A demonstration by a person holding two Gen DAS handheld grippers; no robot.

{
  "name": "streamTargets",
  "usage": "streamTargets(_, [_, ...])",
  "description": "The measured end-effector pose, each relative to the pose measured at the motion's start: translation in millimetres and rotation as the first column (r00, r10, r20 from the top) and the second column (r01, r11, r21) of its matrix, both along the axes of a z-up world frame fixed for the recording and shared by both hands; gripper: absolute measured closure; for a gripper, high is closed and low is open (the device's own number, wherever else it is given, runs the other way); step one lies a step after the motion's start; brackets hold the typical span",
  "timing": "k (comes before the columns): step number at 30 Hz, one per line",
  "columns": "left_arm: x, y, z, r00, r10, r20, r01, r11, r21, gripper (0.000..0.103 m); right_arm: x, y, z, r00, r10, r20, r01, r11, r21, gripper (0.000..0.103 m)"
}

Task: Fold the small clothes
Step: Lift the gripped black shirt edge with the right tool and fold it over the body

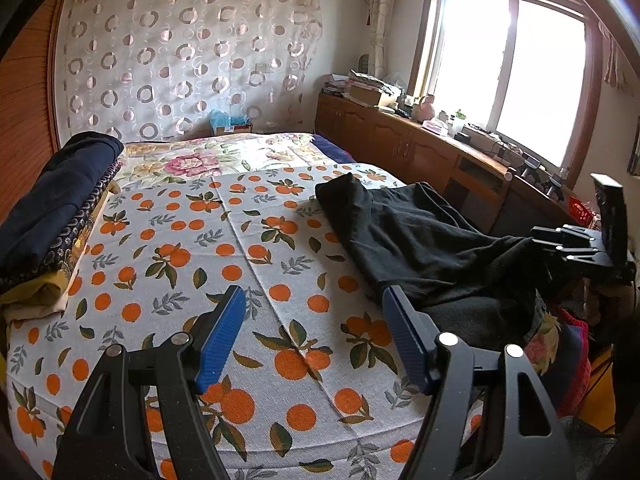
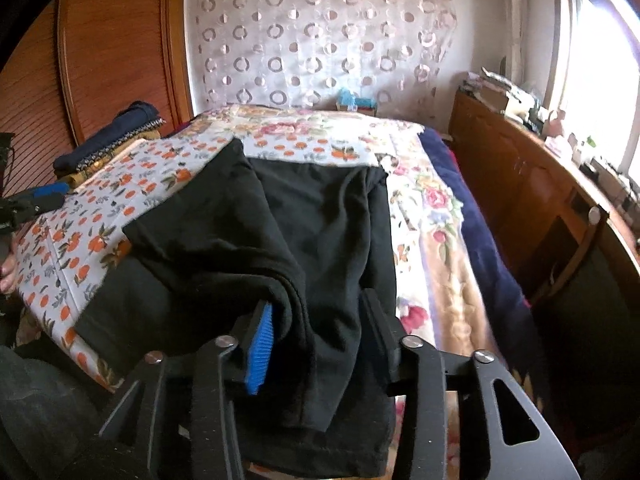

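A black garment (image 1: 420, 248) lies spread on the orange-print bedsheet (image 1: 208, 248) at the right side of the bed. My left gripper (image 1: 314, 312) is open and empty, hovering over the sheet just left of the garment's near edge. My right gripper (image 2: 316, 320) is shut on a bunched fold of the black garment (image 2: 296, 220), which drapes between and over its blue-padded fingers (image 2: 260, 344). The right gripper also shows at the right edge of the left wrist view (image 1: 576, 246). The left gripper shows at the left edge of the right wrist view (image 2: 36, 198).
A stack of folded clothes (image 1: 52, 220), dark blue on top, sits at the bed's left side, also seen in the right wrist view (image 2: 108, 140). A floral quilt (image 1: 224, 156) covers the far bed. A wooden cabinet (image 1: 420, 140) with clutter runs under the window at right.
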State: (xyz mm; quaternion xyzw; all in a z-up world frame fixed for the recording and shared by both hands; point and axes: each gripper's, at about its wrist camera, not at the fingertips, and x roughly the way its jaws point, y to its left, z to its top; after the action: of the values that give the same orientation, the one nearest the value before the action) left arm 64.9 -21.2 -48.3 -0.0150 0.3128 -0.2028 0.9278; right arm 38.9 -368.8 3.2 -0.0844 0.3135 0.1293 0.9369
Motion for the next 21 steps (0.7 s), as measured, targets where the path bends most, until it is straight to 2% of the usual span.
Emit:
streamTargets(5, [-1.3,0.8,1.4,1.0,0.005,0.005,-0.005,1.0,-0.004,0.031,-8.3,12.6,11.3,0.997,0.054,0.047,-0.055,0.998,0.022,0.039])
streamTargets(10, [-3.0,3.6,2.3,1.0,0.018,0.01,-0.018,1.0,-0.012,0.031,5.3,42.1,3.3,0.992,0.122,0.038,-0.123,0.992,0.029,0.038])
streamTargets(21, [-5.2,12.1,1.0,0.999,0.039,0.017,-0.039,0.999,-0.017,0.031,52.1,108.5,-24.5,0.954,0.294,-0.064,-0.294,0.956,0.002,0.038])
